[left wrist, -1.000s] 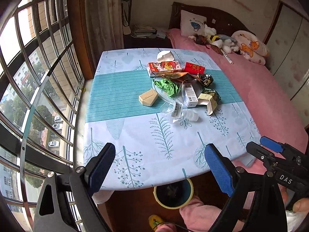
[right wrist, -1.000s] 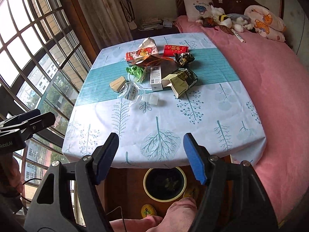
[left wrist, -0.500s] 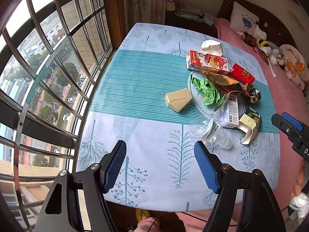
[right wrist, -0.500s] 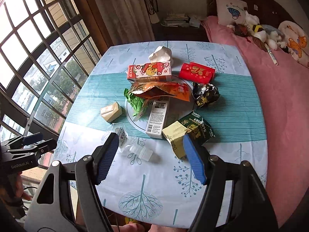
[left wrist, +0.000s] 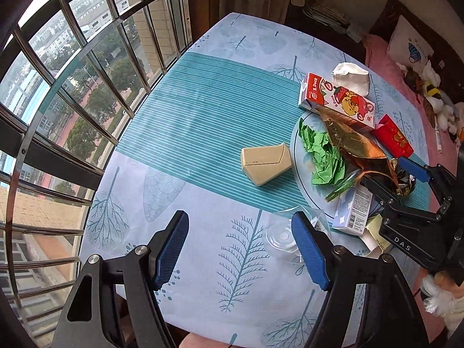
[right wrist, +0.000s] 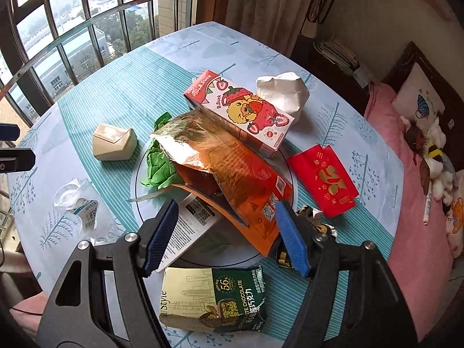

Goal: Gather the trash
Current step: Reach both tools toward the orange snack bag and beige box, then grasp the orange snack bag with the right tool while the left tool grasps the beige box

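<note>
A heap of trash lies on the table. An orange foil snack bag (right wrist: 232, 174) and crumpled green paper (right wrist: 158, 168) lie on a white plate (right wrist: 285, 171), with a strawberry carton (right wrist: 240, 110), a red packet (right wrist: 326, 179), a chocolate wrapper (right wrist: 214, 301) and a white paper wad (right wrist: 282, 90) around it. My right gripper (right wrist: 226, 232) is open, its jaws either side of the bag's near end. My left gripper (left wrist: 239, 246) is open above the cloth, short of a beige box (left wrist: 265, 163) and beside a crushed clear cup (left wrist: 282, 237).
The table has a blue leaf-print cloth (left wrist: 203, 110). A barred window (left wrist: 58, 87) runs along the left. A pink bed (right wrist: 417, 203) with stuffed toys (right wrist: 435, 156) lies at the right. A white barcode box (left wrist: 355, 211) lies at the plate's near edge.
Both grippers have moved forward over the table towards the trash heap. The right gripper has come down around the orange bag's near end. The floor bin has left view.
</note>
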The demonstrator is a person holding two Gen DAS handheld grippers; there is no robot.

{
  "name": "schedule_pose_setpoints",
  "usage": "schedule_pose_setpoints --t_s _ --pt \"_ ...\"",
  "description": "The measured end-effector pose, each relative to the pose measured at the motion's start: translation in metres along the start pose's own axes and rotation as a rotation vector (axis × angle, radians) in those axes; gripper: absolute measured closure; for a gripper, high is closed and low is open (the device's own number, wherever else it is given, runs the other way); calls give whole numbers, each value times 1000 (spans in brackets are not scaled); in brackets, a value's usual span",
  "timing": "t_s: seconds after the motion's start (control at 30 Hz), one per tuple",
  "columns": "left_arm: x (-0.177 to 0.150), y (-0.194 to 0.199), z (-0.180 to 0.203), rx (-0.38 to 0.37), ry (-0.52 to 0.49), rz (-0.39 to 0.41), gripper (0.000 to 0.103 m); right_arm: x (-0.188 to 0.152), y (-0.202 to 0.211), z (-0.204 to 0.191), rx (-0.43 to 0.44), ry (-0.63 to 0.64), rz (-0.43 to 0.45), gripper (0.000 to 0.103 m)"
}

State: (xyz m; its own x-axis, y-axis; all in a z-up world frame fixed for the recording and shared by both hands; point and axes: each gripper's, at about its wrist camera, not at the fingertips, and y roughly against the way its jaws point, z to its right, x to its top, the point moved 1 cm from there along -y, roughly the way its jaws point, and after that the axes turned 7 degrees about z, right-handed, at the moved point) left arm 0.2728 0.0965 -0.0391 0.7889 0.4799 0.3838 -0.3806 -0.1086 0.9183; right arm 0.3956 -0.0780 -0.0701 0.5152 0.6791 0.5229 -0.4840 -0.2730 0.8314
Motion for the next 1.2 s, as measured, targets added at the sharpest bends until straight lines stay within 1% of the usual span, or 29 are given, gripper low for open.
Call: schedule_pose_setpoints --t_s 0.13,0.23,0.33,0.37,0.4,0.43,0.5,0.53,0.6,0.7,0.93,1.03,1.07,1.13,1.2 --pt "8 -10 6 6 22 -5 28 5 -24 -11 -10 84 -1 36" --pt "15 -21 10 3 43 -18 28 8 -37 -17 -37 145 3 36" --pt "20 -33 15 -9 66 -37 28 11 -49 -20 -36 184 -1 36" --pt "23 -38 18 -14 70 -44 28 12 -53 -20 -36 192 -1 38" --pt "25 -43 20 -16 73 -52 28 12 -55 -19 -31 198 1 45" --pt "27 -48 22 -16 74 -61 28 13 -59 -17 -24 202 -1 49" --pt "31 -58 26 -12 73 -77 28 14 -62 -15 -5 199 -7 66" --pt "33 -64 28 -9 72 -87 28 15 -64 -12 2 191 -7 69" --pt "37 -75 32 -6 75 -104 28 17 -66 -4 8 174 -2 80" --pt "43 -91 35 9 89 -131 28 20 -61 9 41 131 1 87" --pt "52 -121 34 10 165 -178 29 31 -49 46 147 -37 7 92" --pt "55 -129 35 32 174 -181 29 31 -47 58 187 -102 4 93" --pt "56 -131 35 39 177 -185 29 30 -46 61 199 -123 1 93" --pt "57 -136 35 45 181 -193 39 30 -42 63 219 -159 -3 93" --pt "60 -140 40 45 186 -187 40 31 -40 64 226 -174 -3 94"
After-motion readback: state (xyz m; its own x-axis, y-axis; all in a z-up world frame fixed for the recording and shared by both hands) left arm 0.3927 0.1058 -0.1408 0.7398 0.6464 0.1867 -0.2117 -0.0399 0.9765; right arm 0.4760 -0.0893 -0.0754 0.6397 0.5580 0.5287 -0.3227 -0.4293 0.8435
